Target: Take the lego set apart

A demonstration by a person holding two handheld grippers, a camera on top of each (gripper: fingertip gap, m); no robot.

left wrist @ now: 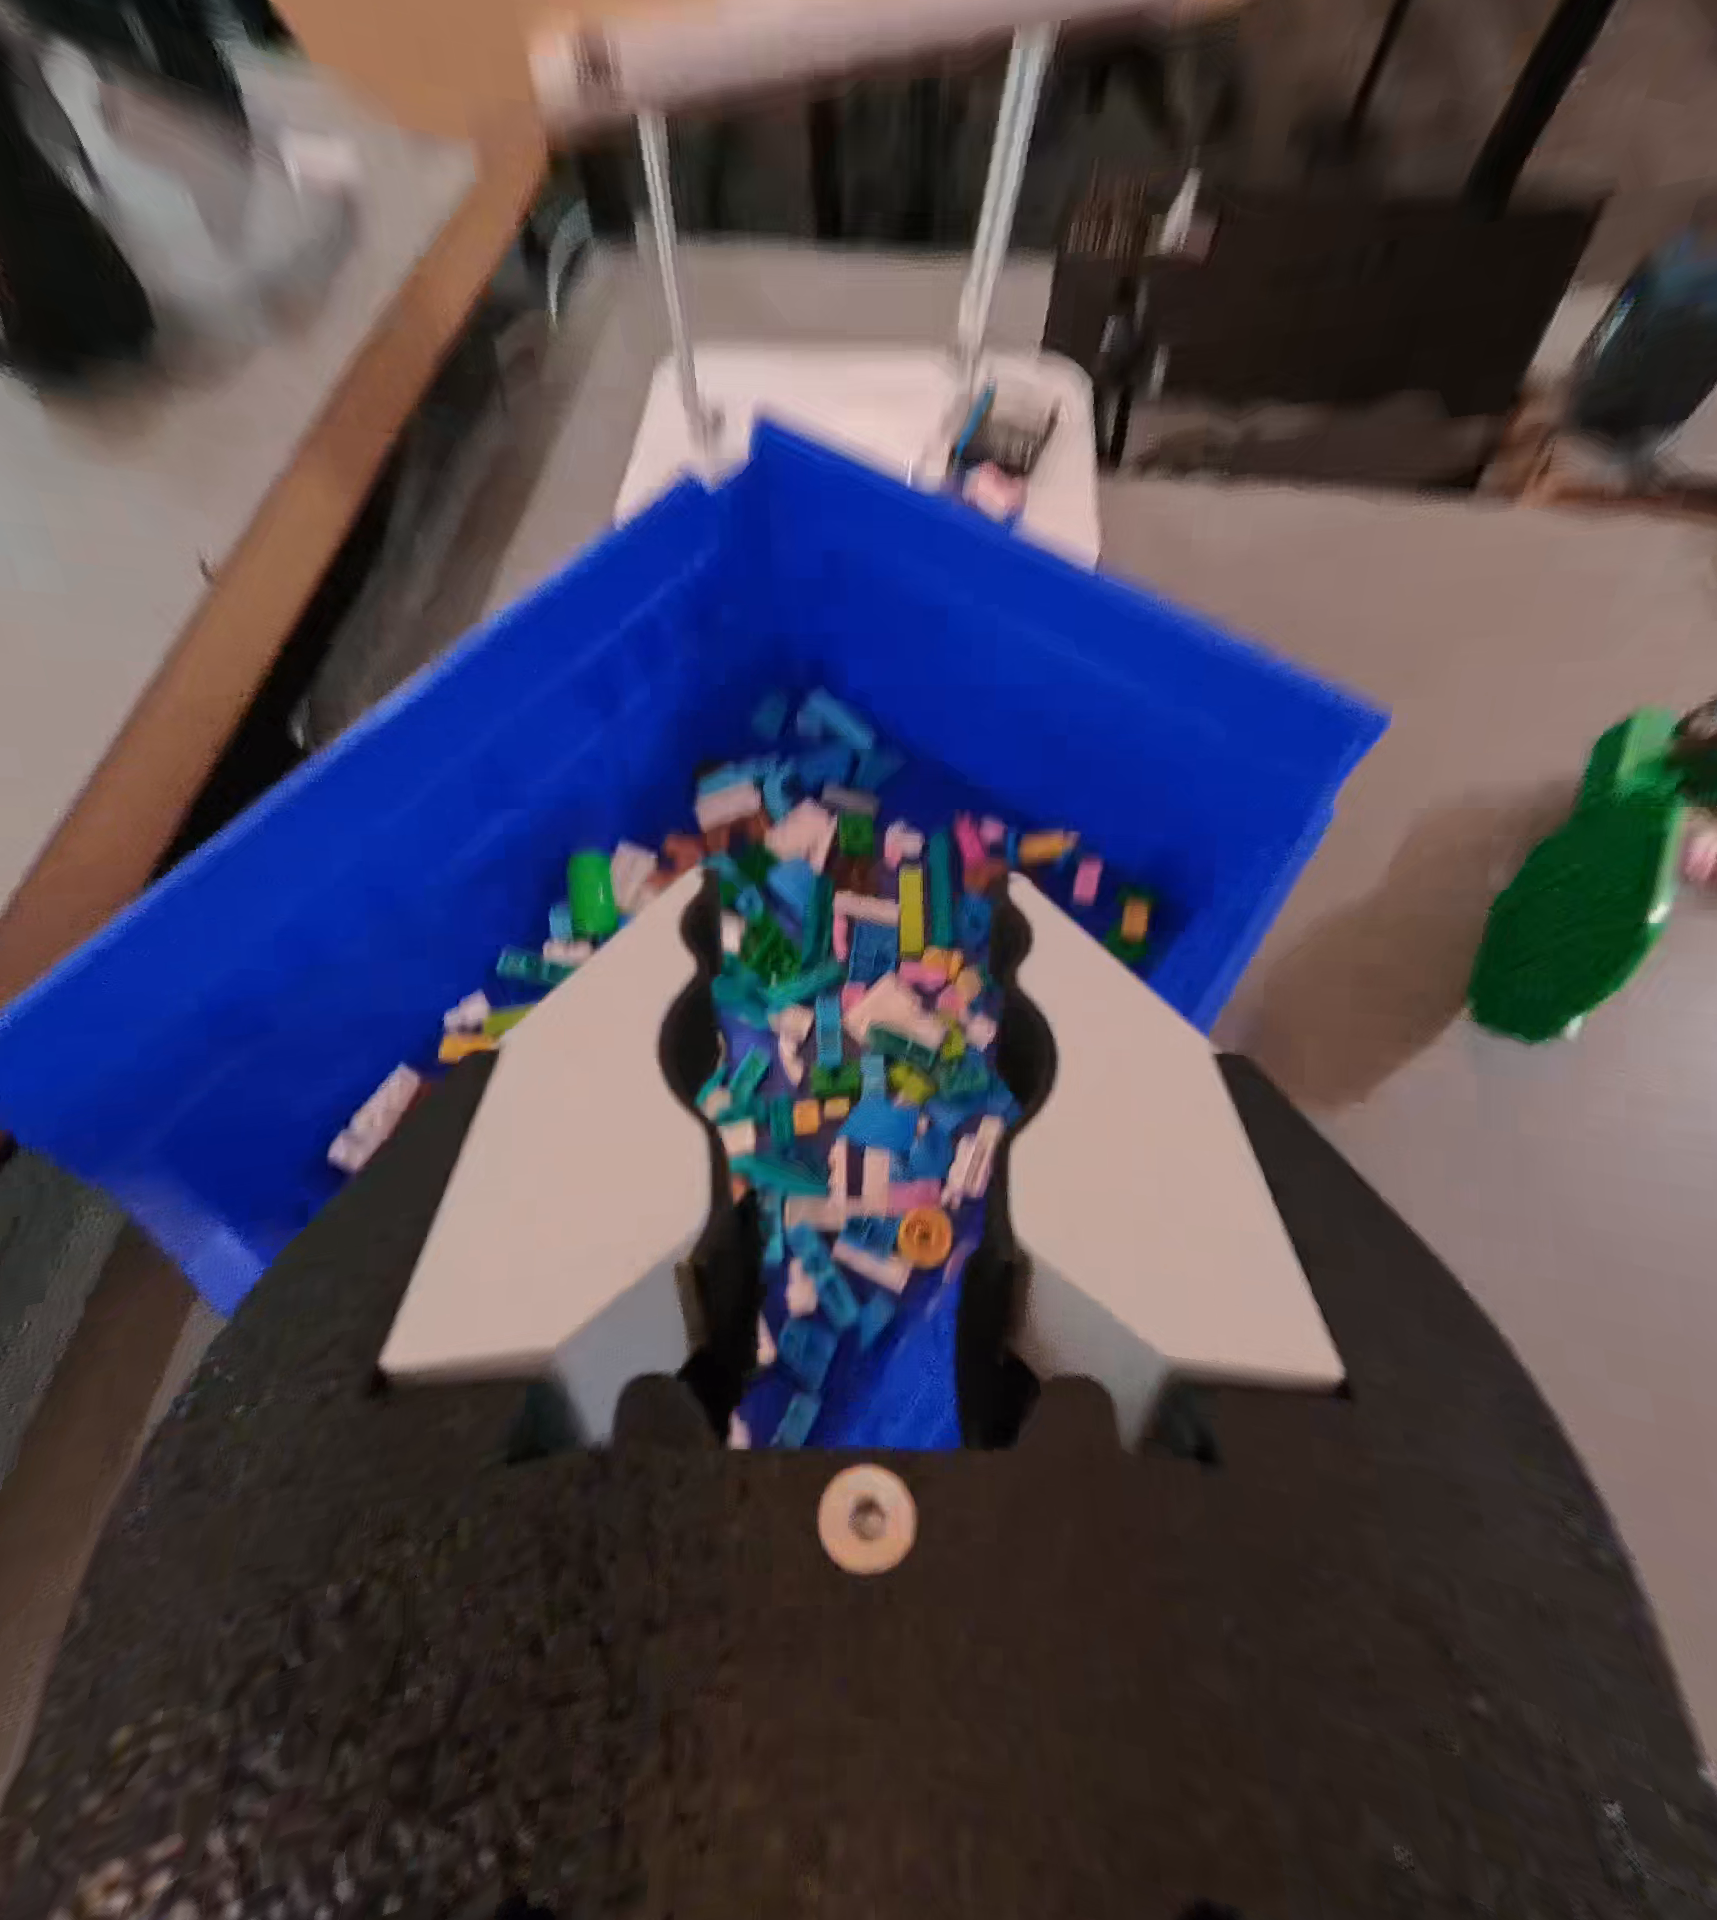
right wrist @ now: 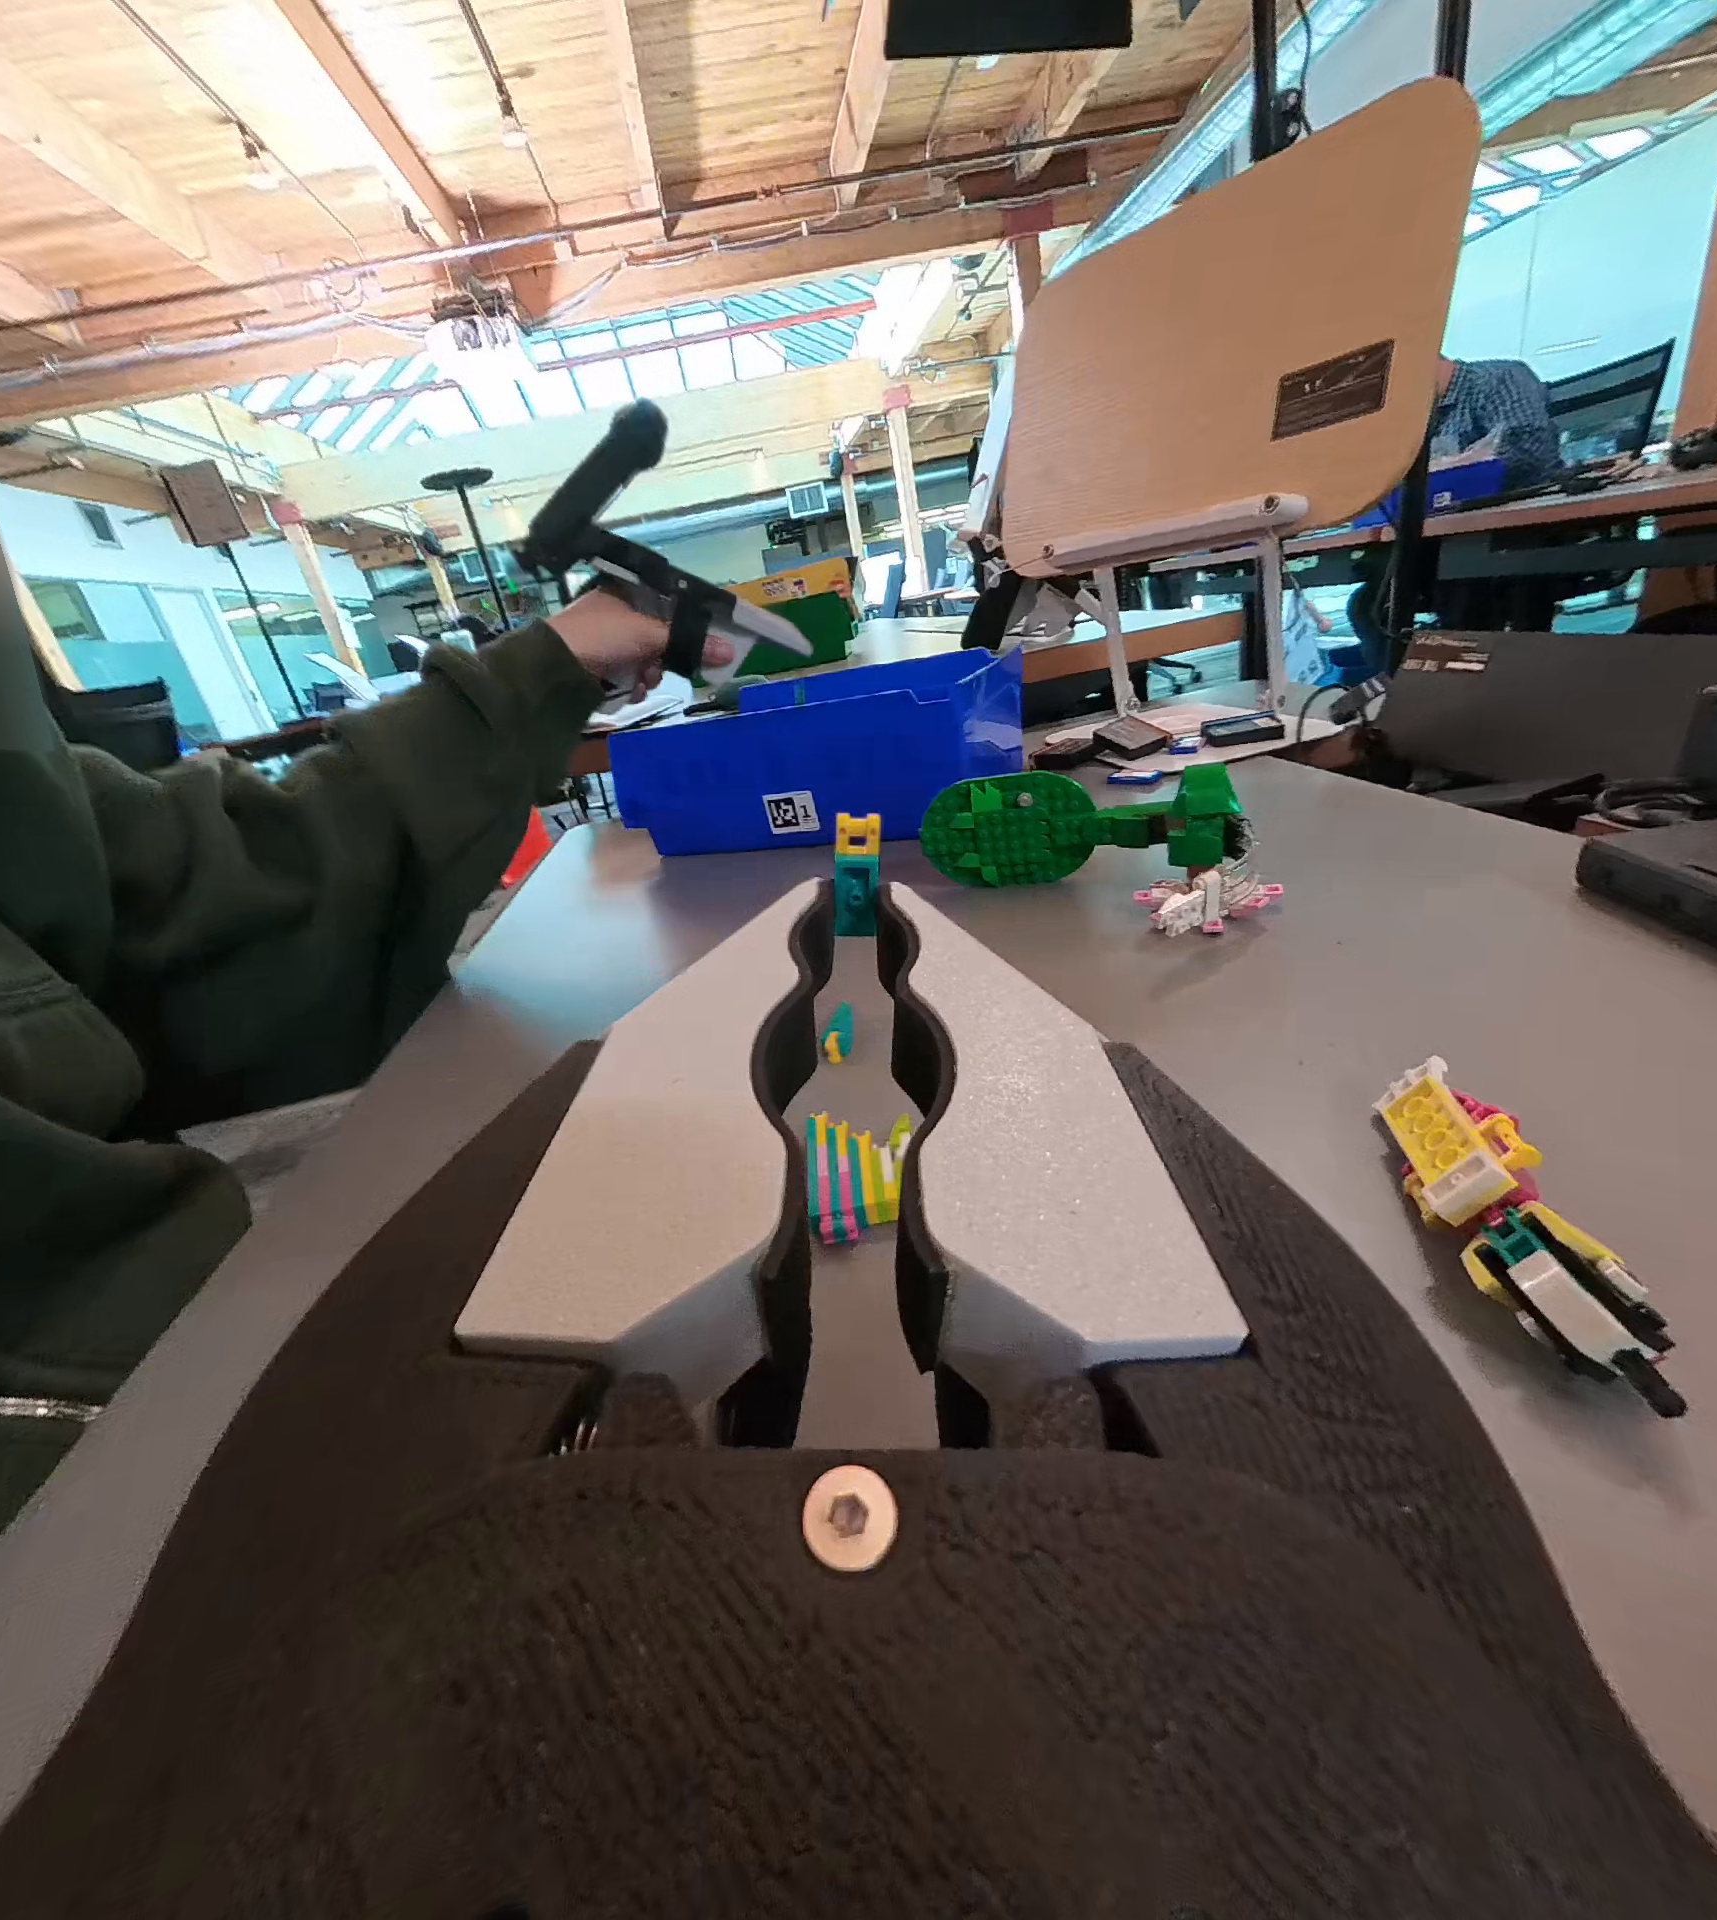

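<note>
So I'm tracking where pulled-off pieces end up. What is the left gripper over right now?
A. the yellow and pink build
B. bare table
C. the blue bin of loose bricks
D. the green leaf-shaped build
C: the left wrist view looks down between the left gripper fingers into the blue bin, full of loose bricks.

Wooden board [right wrist: 1238, 343] on white stand [right wrist: 1186, 582]; grey table [right wrist: 1456, 987].

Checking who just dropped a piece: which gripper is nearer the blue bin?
Left. The left gripper hangs right above the blue bin, fingers open over the loose bricks. The right gripper sits back over the table, holding a teal-and-yellow piece.
</note>
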